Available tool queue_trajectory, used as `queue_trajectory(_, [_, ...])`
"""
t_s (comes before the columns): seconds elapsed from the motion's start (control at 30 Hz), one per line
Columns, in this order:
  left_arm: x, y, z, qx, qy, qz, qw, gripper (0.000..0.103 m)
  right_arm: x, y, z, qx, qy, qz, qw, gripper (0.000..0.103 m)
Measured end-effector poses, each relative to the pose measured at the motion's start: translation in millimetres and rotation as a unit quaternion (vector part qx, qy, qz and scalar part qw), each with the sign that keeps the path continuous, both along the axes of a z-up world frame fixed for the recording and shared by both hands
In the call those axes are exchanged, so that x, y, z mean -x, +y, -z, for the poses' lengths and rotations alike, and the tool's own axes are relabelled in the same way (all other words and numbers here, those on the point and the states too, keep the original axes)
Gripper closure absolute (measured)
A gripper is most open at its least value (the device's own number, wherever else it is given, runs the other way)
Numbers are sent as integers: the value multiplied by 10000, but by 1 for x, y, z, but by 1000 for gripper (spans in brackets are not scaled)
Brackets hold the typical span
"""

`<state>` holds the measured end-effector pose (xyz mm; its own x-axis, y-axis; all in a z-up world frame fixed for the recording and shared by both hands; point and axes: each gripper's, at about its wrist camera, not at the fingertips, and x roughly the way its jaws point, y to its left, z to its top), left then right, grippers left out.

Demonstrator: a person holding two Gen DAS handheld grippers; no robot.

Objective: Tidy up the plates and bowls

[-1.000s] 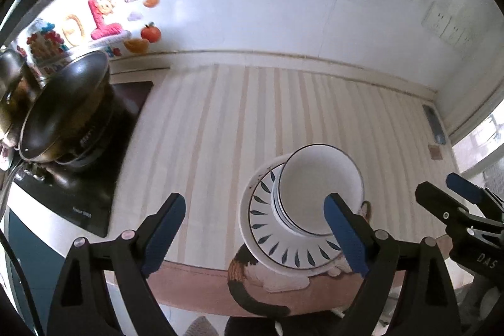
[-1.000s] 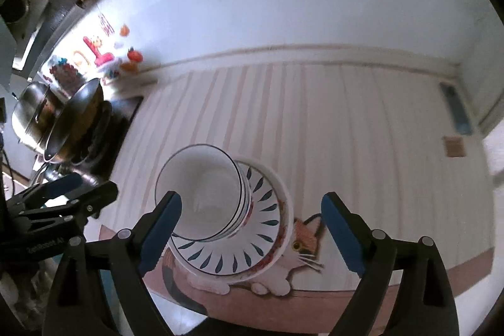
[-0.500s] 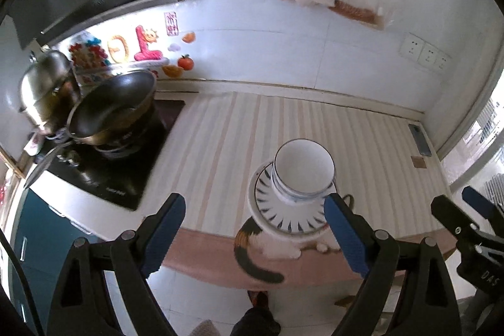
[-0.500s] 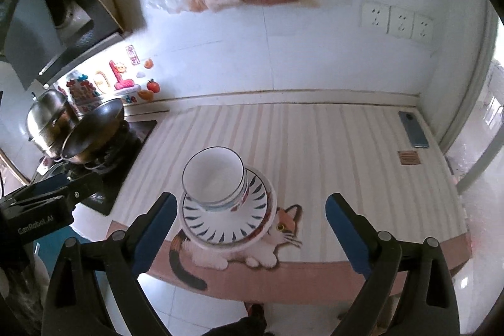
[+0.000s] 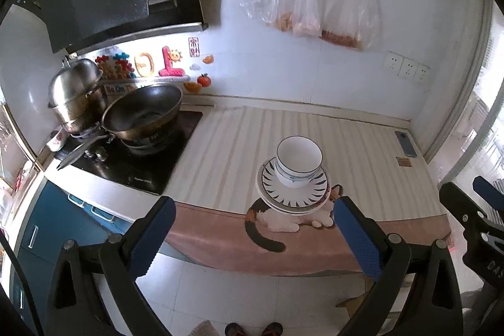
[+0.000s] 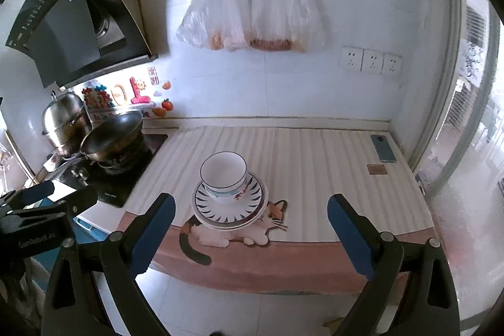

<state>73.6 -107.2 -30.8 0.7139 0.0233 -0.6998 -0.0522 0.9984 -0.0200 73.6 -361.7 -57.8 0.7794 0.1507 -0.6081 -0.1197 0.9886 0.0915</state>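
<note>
White bowls with a dark rim (image 5: 298, 161) sit nested on a stack of white plates with dark leaf marks (image 5: 293, 194), near the counter's front edge. The same bowls (image 6: 223, 175) and plates (image 6: 230, 207) show in the right wrist view. My left gripper (image 5: 253, 236) is open and empty, held back off the counter above the floor. My right gripper (image 6: 250, 236) is open and empty, also back from the counter's edge. Both are well apart from the stack.
A striped mat with a cat picture (image 5: 289, 218) covers the counter (image 6: 315, 153). A wok (image 5: 143, 112) and a steel pot (image 5: 75, 90) stand on the hob at left. A phone (image 6: 382, 148) lies at the far right. Plastic bags (image 6: 252, 8) hang on the wall.
Both grippers have pulled back and up, away from the stack and off the counter. The bowls and plates stay where they were. Both grippers remain open.
</note>
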Motion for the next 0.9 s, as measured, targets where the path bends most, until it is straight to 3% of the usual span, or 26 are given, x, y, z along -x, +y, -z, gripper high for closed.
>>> queue_trajectory(0.3, [32,15,-4,-75,-72,73,9999,0,48,18,-17,-30,-137,132,9998,3])
queue_trajectory(0.9, [44,25,-6,-89,-148,102,9998,0,61,30,-14,-74,-54,104,9999,3])
